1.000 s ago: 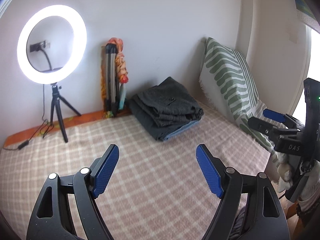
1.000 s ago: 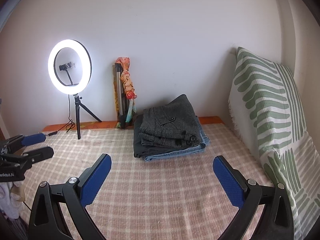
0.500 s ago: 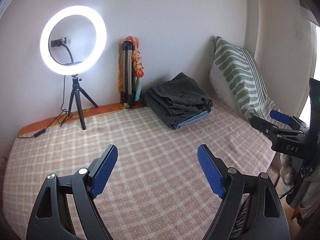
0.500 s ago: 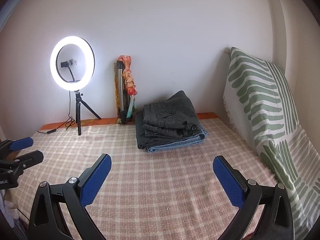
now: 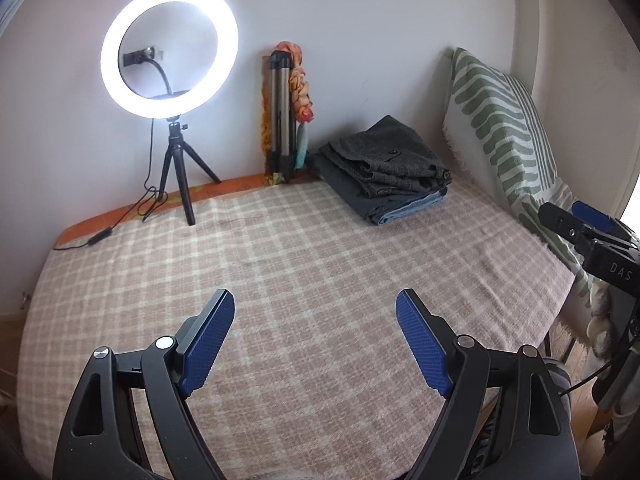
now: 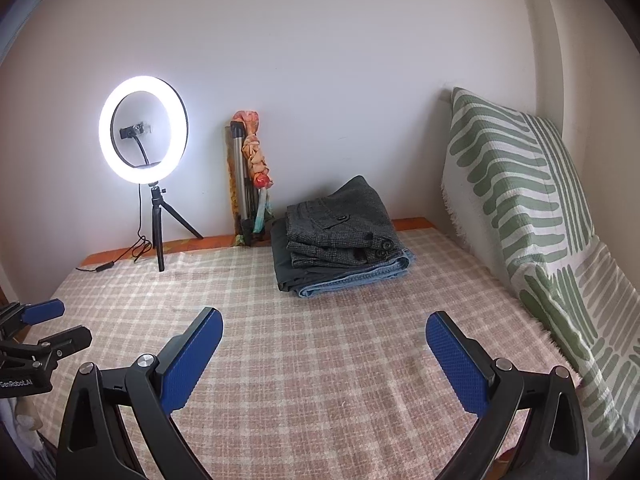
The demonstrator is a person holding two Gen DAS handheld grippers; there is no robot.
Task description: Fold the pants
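A stack of folded pants (image 5: 386, 168) lies at the far side of the checked bed (image 5: 304, 264), near the wall: dark grey pairs on top, a blue denim pair at the bottom. It also shows in the right wrist view (image 6: 340, 240). My left gripper (image 5: 316, 344) is open and empty above the bed's near part. My right gripper (image 6: 324, 354) is open and empty, also over the near part. Each gripper shows at the edge of the other's view, the right one (image 5: 576, 220) and the left one (image 6: 44, 324).
A lit ring light on a small tripod (image 5: 170, 120) stands at the back left, its cable trailing along the orange bed edge. A folded tripod with a cloth (image 5: 286, 108) leans on the wall. A green-striped pillow (image 6: 516, 184) lines the right side.
Both grippers have drawn back from the folded stack toward the bed's near edge, and the left view has swung left. Both stay open and empty.
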